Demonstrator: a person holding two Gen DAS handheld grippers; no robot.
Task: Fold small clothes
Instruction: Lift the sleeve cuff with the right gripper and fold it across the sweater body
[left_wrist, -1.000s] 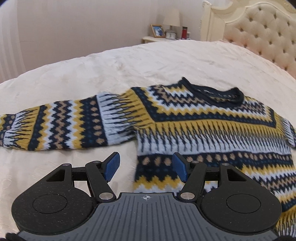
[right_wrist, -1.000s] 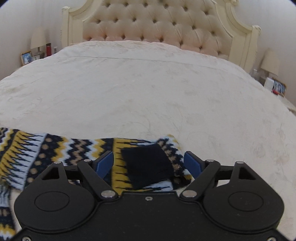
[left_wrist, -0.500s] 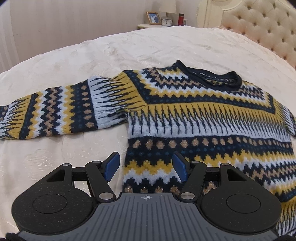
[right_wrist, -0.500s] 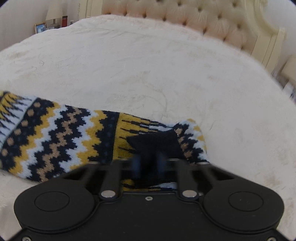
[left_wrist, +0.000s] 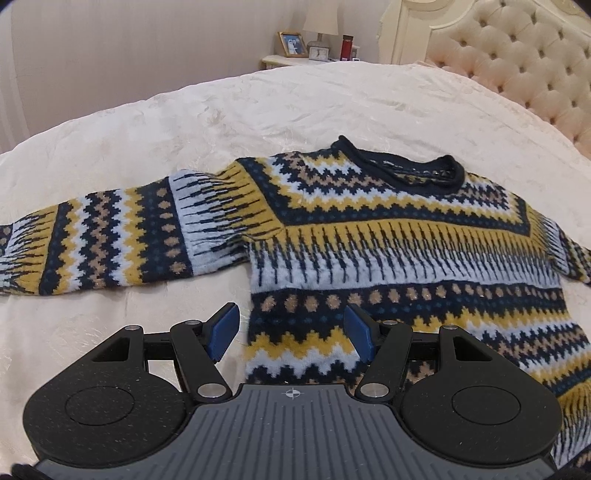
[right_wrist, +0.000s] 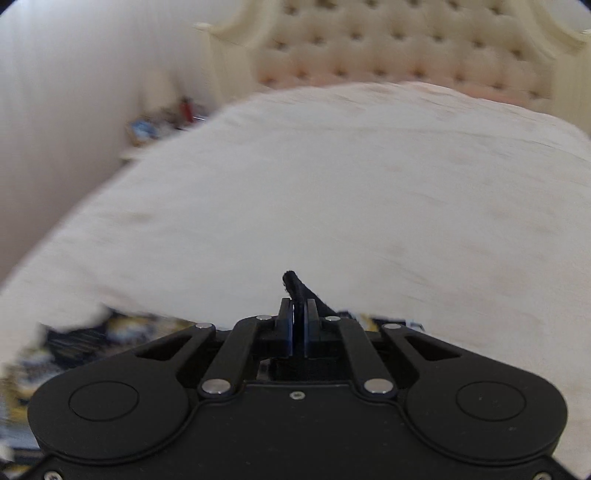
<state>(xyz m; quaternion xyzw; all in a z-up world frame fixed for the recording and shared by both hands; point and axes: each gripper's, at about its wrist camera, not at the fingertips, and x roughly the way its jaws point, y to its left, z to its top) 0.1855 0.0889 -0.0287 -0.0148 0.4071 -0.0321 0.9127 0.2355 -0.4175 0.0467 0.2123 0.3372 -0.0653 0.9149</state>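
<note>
Sweater (left_wrist: 388, 236) — knitted, zigzag bands of navy, mustard yellow, pale blue and tan, with a rolled navy neckline — lies face up and spread flat on the cream quilted bedspread (left_wrist: 258, 107), neckline toward the tufted pink headboard (left_wrist: 517, 62). One sleeve (left_wrist: 99, 240) extends flat to the side, away from the headboard.

Left gripper (left_wrist: 291, 334): black, blue-padded fingers (left_wrist: 225, 328) held partly open above the sweater's lower side edge; nothing between them, and whether they touch the knit cannot be told.

Right gripper (right_wrist: 299, 321): fingers closed tight on a dark navy cuff (right_wrist: 295, 284), whose tip sticks up past the pads; blurred patterned knit shows just below the gripper, over the bedspread.

Nightstand (left_wrist: 295, 61), beside the headboard: framed photograph (left_wrist: 291, 43), small clock (left_wrist: 318, 53), red bottle (left_wrist: 346, 47), lamp (left_wrist: 320, 18).
</note>
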